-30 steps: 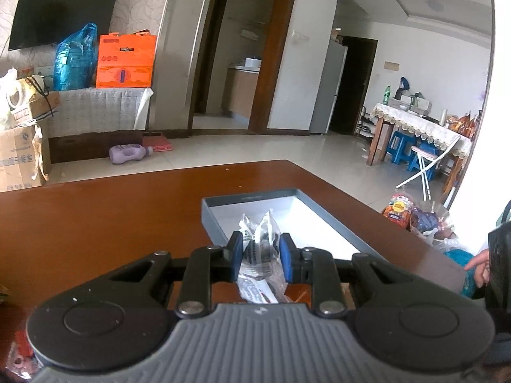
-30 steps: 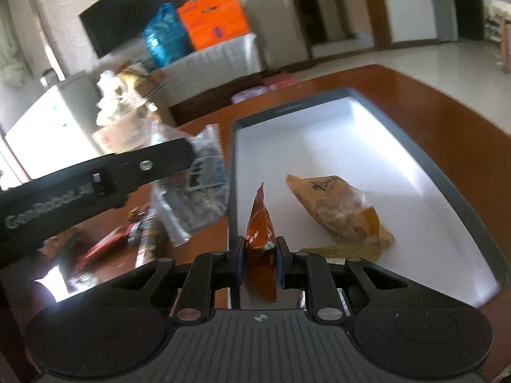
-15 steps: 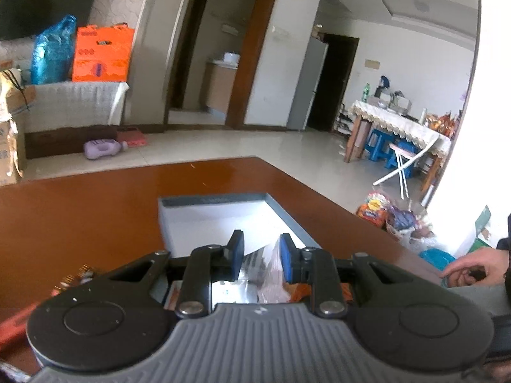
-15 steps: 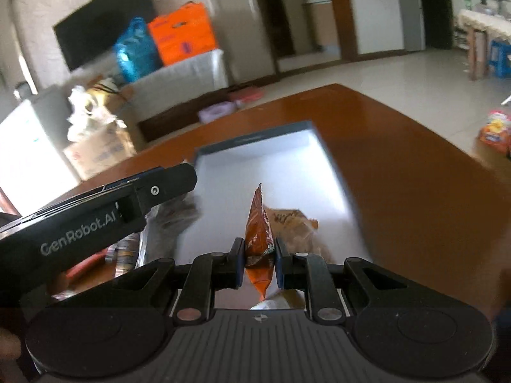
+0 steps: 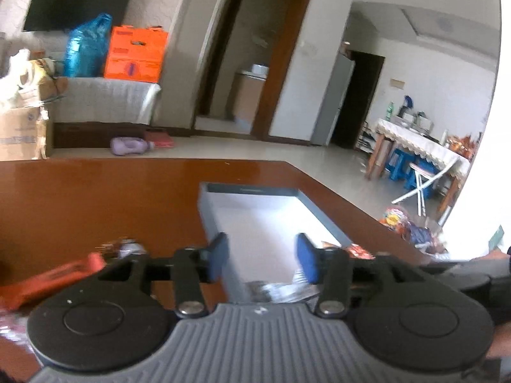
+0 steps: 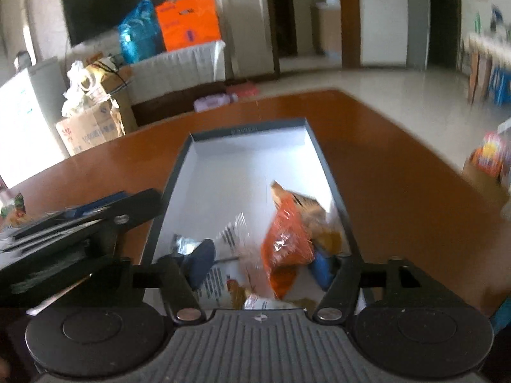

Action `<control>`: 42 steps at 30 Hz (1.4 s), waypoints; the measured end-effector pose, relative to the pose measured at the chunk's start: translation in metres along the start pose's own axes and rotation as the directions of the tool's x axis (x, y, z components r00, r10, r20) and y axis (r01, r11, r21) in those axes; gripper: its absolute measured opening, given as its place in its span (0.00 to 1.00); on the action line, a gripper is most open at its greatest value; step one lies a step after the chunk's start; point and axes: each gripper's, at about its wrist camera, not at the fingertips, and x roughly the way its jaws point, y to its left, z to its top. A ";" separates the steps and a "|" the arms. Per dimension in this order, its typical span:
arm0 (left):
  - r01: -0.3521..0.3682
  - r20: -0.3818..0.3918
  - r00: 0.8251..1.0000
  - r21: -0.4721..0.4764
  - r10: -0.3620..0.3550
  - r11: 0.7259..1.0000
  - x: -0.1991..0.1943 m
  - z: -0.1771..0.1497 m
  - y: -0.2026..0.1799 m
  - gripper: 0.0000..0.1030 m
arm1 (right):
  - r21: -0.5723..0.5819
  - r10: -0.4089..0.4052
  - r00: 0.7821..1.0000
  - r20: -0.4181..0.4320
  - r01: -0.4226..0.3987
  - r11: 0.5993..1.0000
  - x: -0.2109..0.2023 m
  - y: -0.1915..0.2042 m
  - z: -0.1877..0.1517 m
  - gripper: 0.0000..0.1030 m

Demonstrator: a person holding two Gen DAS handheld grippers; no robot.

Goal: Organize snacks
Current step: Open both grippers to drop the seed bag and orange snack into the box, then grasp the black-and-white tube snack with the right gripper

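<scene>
Living room with a TV (image 5: 78, 1) on the wall, an orange box (image 5: 135, 54) and a blue bag (image 5: 86, 46) on a covered bench; I am working at a glossy brown table (image 5: 95, 198) with a grey tray (image 6: 322, 159), white inside, lying on it. My left gripper (image 5: 262, 258) is hanging over the tray's near left corner, its jaws opening, blue pads apart with nothing pressed between them; a clear wrapper (image 5: 278, 290) is lying blurred in the tray just below the pads. Left of the tray, on the table, an orange packet (image 5: 48, 282) and some small wrapped snacks are lying, too blurred to name. My right gripper (image 6: 260, 263) is pointing down into the tray's near end, its jaws opening wide; an orange pack (image 6: 287, 242) is sitting loose between the pads, not pinched, tilted and blurred. Beside it in the tray are lying a tan pack (image 6: 306, 207) toward the right wall and a clear pack (image 6: 233, 236) with printed text to the left. From the right view, my left gripper is showing at the tray's left wall.
</scene>
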 end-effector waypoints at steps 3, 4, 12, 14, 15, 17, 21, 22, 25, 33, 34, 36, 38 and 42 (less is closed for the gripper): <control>-0.025 0.006 1.000 0.017 0.025 1.000 -0.032 -0.002 0.022 0.58 | -0.017 0.015 0.999 0.039 -0.014 1.000 -0.009 0.009 0.002 0.71; -0.043 0.012 0.999 0.018 0.042 0.999 -0.042 -0.003 0.031 0.60 | -0.027 0.016 0.998 0.054 -0.014 1.000 -0.011 0.012 0.002 0.71; -0.181 0.115 0.977 -0.009 0.180 0.984 -0.118 -0.015 0.091 0.75 | -0.095 0.220 0.962 0.164 -0.207 0.974 -0.024 0.052 0.008 0.67; -0.258 0.150 0.956 0.026 0.251 0.966 -0.129 -0.016 0.098 0.75 | -0.152 0.252 0.962 0.104 -0.235 0.960 -0.013 0.076 0.003 0.64; -0.293 0.171 0.944 0.043 0.282 0.955 -0.135 -0.019 0.101 0.75 | -0.184 0.251 0.965 0.078 -0.234 0.955 -0.007 0.088 0.000 0.62; -0.300 0.176 0.942 0.062 0.286 0.952 -0.140 -0.021 0.108 0.76 | -0.236 0.228 0.973 0.041 -0.212 0.948 0.006 0.109 -0.005 0.62; -0.313 0.075 0.948 0.019 0.311 0.950 -0.138 -0.027 0.130 0.85 | -0.261 0.164 0.986 0.019 -0.153 0.953 0.026 0.141 -0.011 0.64; -0.315 0.059 0.948 0.018 0.313 0.949 -0.137 -0.030 0.135 0.85 | -0.271 0.147 0.989 0.020 -0.136 0.953 0.029 0.148 -0.013 0.64; -0.347 0.009 0.938 0.049 0.347 0.937 -0.128 -0.039 0.144 0.85 | -0.305 0.091 0.996 0.011 -0.083 0.949 0.043 0.169 -0.022 0.65; -0.350 -0.086 0.933 0.016 0.350 0.937 -0.095 -0.045 0.168 0.85 | -0.272 0.032 0.999 -0.002 -0.031 0.962 0.066 0.174 -0.029 0.66; -0.335 -0.093 0.938 -0.010 0.333 0.942 -0.095 -0.045 0.169 0.85 | -0.265 0.033 0.999 -0.002 -0.033 0.964 0.067 0.171 -0.028 0.66; -0.311 -0.110 0.946 -0.040 0.305 0.950 -0.093 -0.045 0.168 0.85 | -0.252 0.037 0.999 0.002 -0.036 0.967 0.070 0.167 -0.027 0.67; -0.293 -0.139 0.948 -0.032 0.286 0.956 -0.088 -0.047 0.164 0.85 | -0.236 0.053 0.999 -0.001 -0.052 0.970 0.072 0.164 -0.026 0.66; -0.273 -0.165 0.950 -0.040 0.263 0.961 -0.080 -0.048 0.162 0.85 | -0.253 0.091 0.996 -0.013 -0.091 0.963 0.072 0.162 -0.026 0.63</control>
